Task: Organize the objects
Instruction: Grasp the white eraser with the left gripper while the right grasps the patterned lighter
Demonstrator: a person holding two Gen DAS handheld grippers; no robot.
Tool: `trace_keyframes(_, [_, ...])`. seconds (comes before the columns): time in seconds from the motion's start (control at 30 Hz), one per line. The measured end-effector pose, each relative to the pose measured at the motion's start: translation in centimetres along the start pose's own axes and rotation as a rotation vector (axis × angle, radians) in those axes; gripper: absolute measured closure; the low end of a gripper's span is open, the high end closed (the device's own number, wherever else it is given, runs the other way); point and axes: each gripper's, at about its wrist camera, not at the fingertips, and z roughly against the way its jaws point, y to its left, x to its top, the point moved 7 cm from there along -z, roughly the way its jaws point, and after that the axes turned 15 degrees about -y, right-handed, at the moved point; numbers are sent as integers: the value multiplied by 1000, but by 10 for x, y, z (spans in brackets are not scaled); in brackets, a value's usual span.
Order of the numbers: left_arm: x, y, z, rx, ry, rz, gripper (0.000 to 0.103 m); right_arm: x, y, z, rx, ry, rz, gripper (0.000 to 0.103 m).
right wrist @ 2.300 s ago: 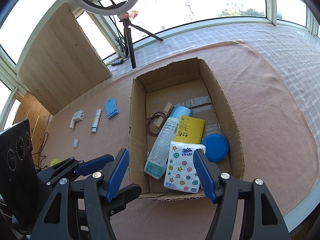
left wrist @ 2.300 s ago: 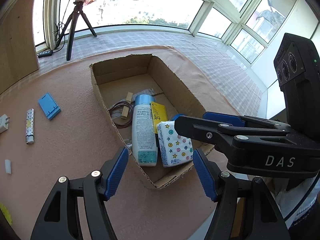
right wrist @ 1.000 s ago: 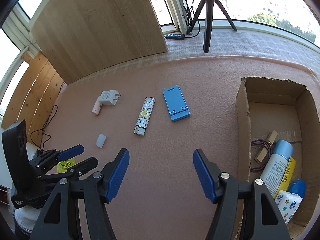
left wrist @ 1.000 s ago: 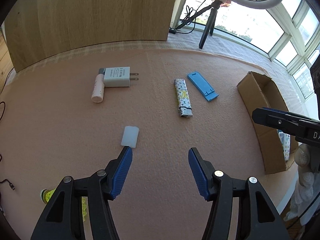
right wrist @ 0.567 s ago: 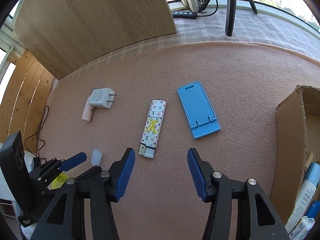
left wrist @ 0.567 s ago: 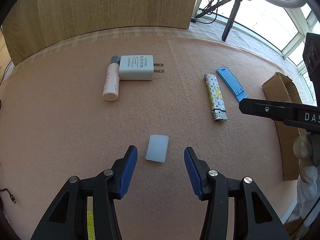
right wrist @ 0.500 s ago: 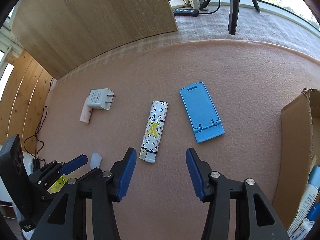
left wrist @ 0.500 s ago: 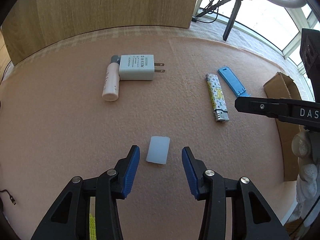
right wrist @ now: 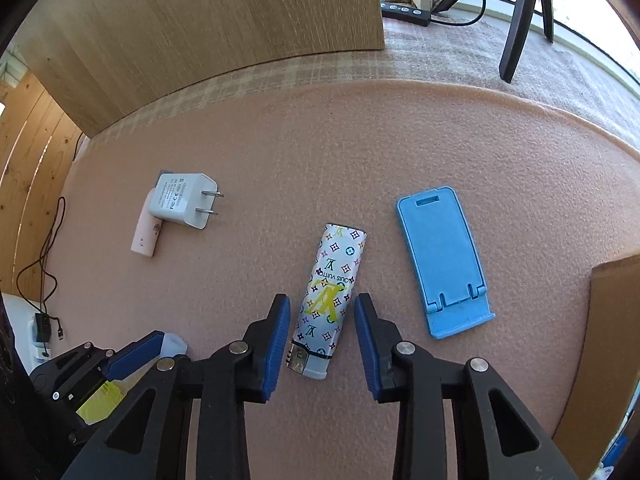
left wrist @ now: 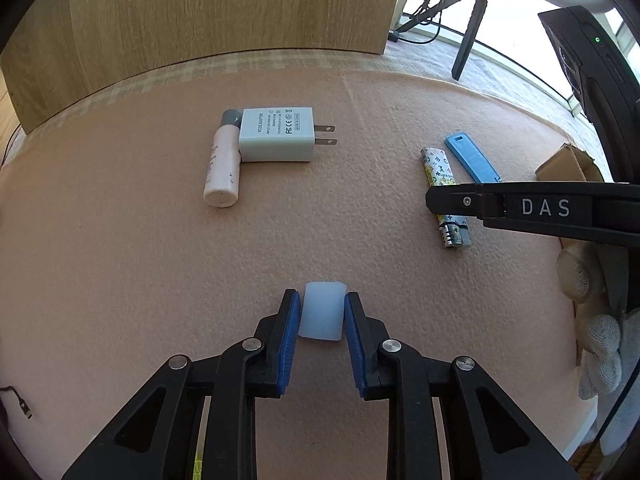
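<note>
Both grippers are down at the pink tabletop [left wrist: 120, 264], each lined up on its own small thing. The left gripper [left wrist: 321, 318] has its blue pads narrowed right onto the sides of a little white cap [left wrist: 322, 312]; both pads look to be touching it, though I cannot tell whether it is squeezed firmly or has left the felt. The right gripper [right wrist: 321, 320] is partly open, its fingers straddling the lower half of the patterned lighter [right wrist: 329, 300] with a clear gap on either side, so it grips nothing.

For the left side, I'd judge the cap to be soft and slippery: it wants a gentle, even squeeze and a straight lift, with the pads square to its flat sides so it doesn't squirt forward. For the right, the lighter lies a little askew to the fingers. A slight twist of the wrist to match its long axis, then a close across the narrow width near the middle, should stop it pivoting. The metal end sits near the camera, so a grip nearer the centre would balance better.

The blue stand [right wrist: 442, 260] lies just beside the lighter and could be nudged by the right finger. The charger [left wrist: 276, 134] and the pink tube [left wrist: 222, 172] touching it wait well apart. A corner of the box [right wrist: 614, 320] shows at the right, the likely destination.
</note>
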Motion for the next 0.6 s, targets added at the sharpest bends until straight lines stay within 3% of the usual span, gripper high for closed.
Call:
trace_keyframes(0.4, [3,5,6,-15,-20,35,87,-10,2,5,0,-14,58,83])
trace_keyframes(0.6, [11,6,19,-23,-52,57,87,-23,-7,29,32,-41,37,83])
